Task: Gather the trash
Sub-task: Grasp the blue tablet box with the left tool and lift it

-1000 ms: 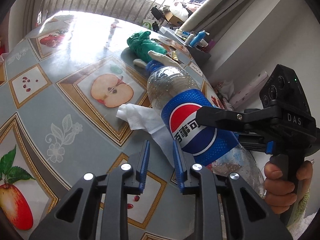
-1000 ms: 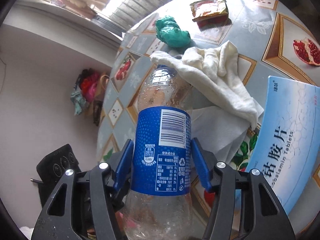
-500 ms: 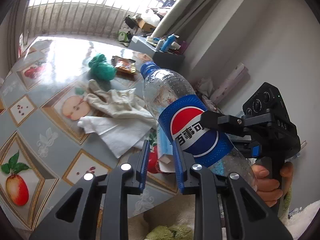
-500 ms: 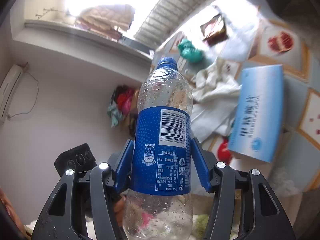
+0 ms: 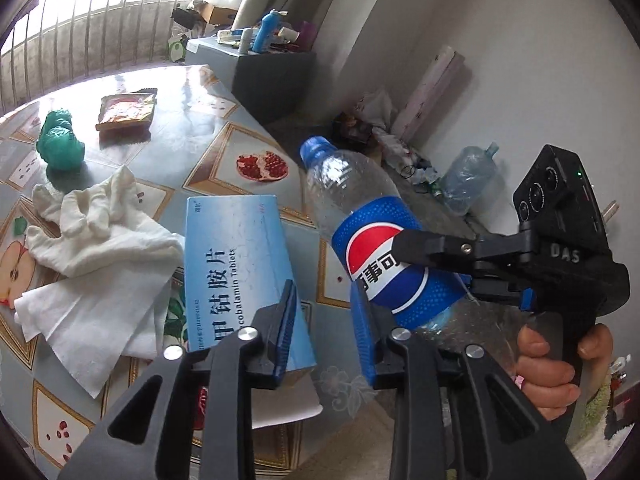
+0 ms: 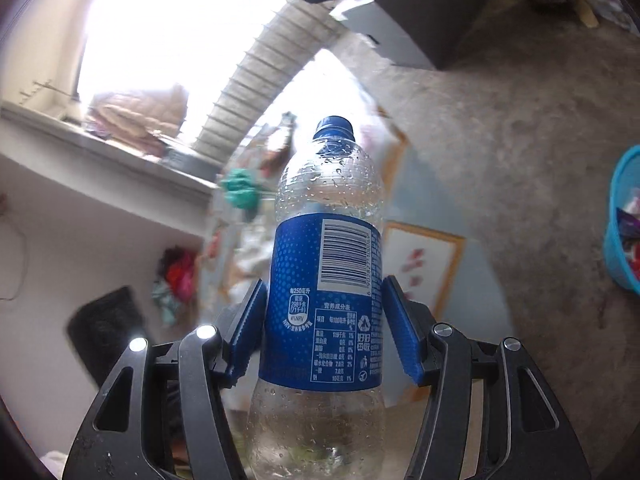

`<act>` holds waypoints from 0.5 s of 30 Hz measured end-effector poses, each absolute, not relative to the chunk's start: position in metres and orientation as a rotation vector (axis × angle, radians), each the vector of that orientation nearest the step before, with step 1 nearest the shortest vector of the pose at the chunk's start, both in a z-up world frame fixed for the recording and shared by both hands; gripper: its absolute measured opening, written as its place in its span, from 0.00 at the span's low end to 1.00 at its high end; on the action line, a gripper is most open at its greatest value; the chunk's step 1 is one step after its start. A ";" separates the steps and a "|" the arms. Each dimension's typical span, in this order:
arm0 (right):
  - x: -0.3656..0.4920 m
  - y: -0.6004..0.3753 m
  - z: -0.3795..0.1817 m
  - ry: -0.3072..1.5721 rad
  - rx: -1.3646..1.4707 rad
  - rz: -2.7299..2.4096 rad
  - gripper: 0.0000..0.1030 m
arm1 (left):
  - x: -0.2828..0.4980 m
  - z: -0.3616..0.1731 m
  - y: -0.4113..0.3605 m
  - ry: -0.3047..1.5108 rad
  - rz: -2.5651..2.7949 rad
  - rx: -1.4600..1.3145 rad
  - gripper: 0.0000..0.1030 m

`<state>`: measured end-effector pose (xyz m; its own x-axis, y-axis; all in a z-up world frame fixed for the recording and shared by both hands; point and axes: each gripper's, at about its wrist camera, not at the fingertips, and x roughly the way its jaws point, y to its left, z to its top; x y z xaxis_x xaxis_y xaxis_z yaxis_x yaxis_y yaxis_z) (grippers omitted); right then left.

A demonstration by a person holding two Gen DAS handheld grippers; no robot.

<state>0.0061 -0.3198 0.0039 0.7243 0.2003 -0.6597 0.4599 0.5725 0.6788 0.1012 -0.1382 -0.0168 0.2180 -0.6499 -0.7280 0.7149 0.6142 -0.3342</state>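
Observation:
An empty Pepsi bottle (image 6: pixel 324 208) with a blue label and blue cap is clamped at its label by my right gripper (image 6: pixel 324 330), which is shut on it. In the left wrist view the same bottle (image 5: pixel 360 216) hangs tilted past the table's right edge in the right gripper (image 5: pixel 424 272). My left gripper (image 5: pixel 324 332) hovers over the table corner, its jaws opening with nothing between them. On the table (image 5: pixel 192 148) lie a blue tablet box (image 5: pixel 236 264), a white cloth (image 5: pixel 92 224), a tissue (image 5: pixel 92 320), a green bag (image 5: pixel 58 146) and a snack wrapper (image 5: pixel 126 110).
A blue bin (image 6: pixel 620 240) holding wrappers stands on the floor at the right edge of the right wrist view. A large water jug (image 5: pixel 468 184) and clutter sit along the wall. A dark cabinet (image 5: pixel 272 76) stands behind the table. A hand (image 5: pixel 548 372) grips the right handle.
Both grippers have swung to the right, away from the table's middle towards its edge and the floor, with the bottle carried along. The left jaws have widened.

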 end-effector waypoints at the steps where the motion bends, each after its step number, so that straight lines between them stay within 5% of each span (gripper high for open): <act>1: 0.010 -0.321 -0.005 0.804 0.959 -0.200 0.54 | 0.103 -0.019 -0.136 0.956 -0.920 0.085 0.44; 5: 0.017 -0.316 -0.009 0.803 0.936 -0.166 0.55 | 0.115 -0.026 -0.131 0.922 -0.797 0.155 0.68; 15: 0.009 -0.318 -0.003 0.815 0.892 -0.196 0.55 | 0.130 -0.043 -0.148 1.005 -0.770 0.215 0.73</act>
<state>0.0089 -0.3185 -0.0026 0.6907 0.1694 -0.7030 0.4708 0.6327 0.6149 0.1296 -0.1477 -0.0435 0.3028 -0.4811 -0.8227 0.6688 0.7222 -0.1762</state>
